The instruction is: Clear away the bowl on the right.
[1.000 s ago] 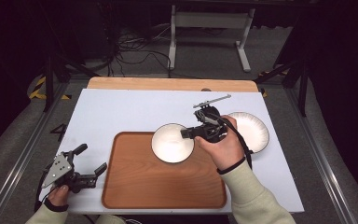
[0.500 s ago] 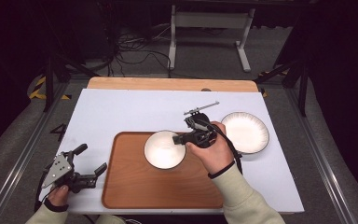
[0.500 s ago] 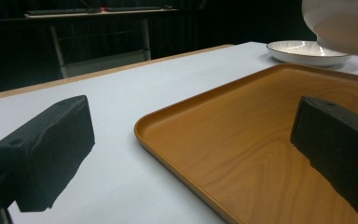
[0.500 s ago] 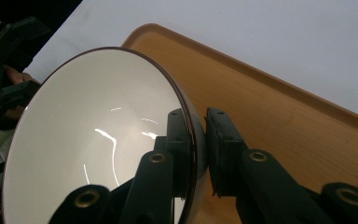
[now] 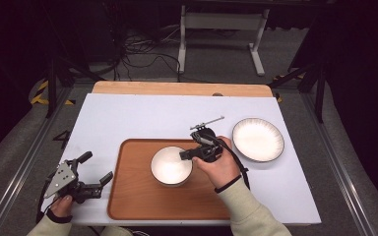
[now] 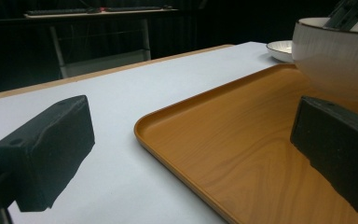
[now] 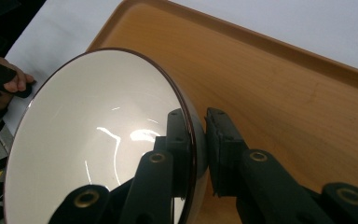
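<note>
At the table's near left corner the left gripper rests, jaws wide apart on nothing, beside the tray. Over the tray's middle the right gripper pinches the rim of one white bowl. Beyond, near the right edge, lies one plate.

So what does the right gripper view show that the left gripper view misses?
The right gripper view shows the right gripper clamped on the bowl's rim, one jaw inside and one outside, and the bowl's glossy white inside. The left gripper view shows the plate beyond the bowl, and the left gripper with its jaws open over the tray's edge. Both show the bowl, the wooden tray and the white table.
</note>
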`<state>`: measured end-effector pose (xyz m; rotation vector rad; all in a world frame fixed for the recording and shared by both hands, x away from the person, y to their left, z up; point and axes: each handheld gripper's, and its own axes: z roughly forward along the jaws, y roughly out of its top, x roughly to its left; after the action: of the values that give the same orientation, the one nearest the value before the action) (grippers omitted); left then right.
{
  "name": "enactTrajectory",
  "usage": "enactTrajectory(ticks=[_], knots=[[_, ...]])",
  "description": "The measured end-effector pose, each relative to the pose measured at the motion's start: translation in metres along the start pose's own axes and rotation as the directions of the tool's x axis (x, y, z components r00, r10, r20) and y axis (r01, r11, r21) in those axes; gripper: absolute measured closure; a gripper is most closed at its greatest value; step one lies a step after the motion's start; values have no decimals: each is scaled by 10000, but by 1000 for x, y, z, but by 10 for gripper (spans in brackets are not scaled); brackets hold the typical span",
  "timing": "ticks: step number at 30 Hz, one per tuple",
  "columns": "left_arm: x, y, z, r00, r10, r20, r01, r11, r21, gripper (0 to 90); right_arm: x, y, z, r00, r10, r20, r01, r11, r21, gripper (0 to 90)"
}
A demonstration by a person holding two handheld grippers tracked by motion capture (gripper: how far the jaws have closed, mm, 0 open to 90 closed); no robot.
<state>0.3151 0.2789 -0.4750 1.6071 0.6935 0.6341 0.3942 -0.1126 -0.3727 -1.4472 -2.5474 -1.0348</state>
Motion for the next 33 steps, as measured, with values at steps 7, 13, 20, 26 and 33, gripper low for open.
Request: enactTrajectory(ticks=[7, 13, 20, 26, 33], knots=[[0, 0, 0, 10000, 6, 1, -6, 10000, -1, 2, -4, -4, 10, 9999, 71, 83, -73, 9998, 182, 799], [0, 0, 0, 10000, 9, 5, -9, 10000, -8, 3, -6, -7, 19, 9998, 98, 175, -104, 9993, 352, 799], [0, 0, 0, 10000, 19, 3, -19, 10000, 3, 2, -7, -10, 27, 9997, 20, 239, -32, 9986, 521, 798], [0, 0, 0, 10000, 19, 4, -19, 10000, 1, 2, -7, -11, 30, 9996, 25, 289, -43, 9982, 606, 797], [0, 0, 0, 10000, 25, 5, -25, 10000, -1, 2, -8, -12, 32, 9997, -19, 260, 3, 9980, 635, 797]])
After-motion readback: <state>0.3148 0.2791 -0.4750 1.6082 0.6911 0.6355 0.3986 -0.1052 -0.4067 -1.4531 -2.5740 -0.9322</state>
